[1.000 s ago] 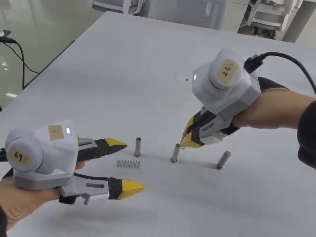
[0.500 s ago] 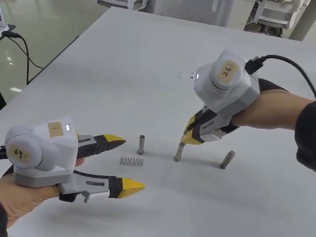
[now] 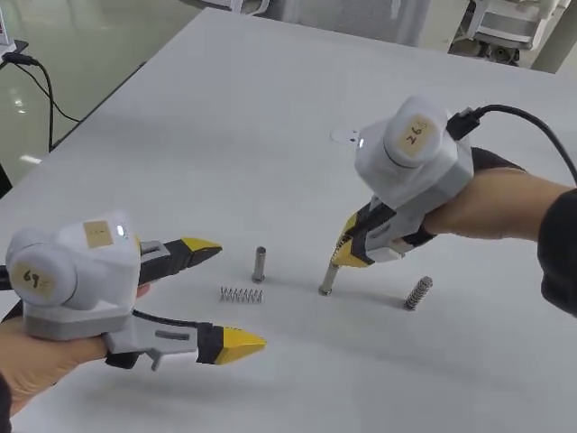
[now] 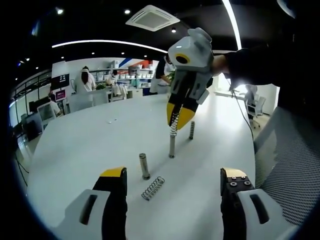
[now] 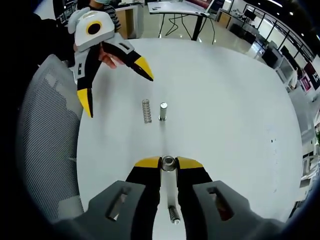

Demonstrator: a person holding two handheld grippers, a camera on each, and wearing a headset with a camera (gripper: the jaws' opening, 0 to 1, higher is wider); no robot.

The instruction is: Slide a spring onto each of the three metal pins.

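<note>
Three short metal pins stand on the white table. The left pin is bare, and a loose spring lies beside it. My right gripper is shut on a spring, held upright with its lower end at the top of the middle pin. A spring sits on the right pin. My left gripper is open, pointing at the loose spring.
The table edge runs along the left, with the floor and a black cable beyond it. A small white scrap lies farther back on the table. A cable trails from the right gripper.
The left gripper's jaws have spread a little wider. The right gripper stays over the middle pin with its spring, hardly moved; the view has shifted slightly.
</note>
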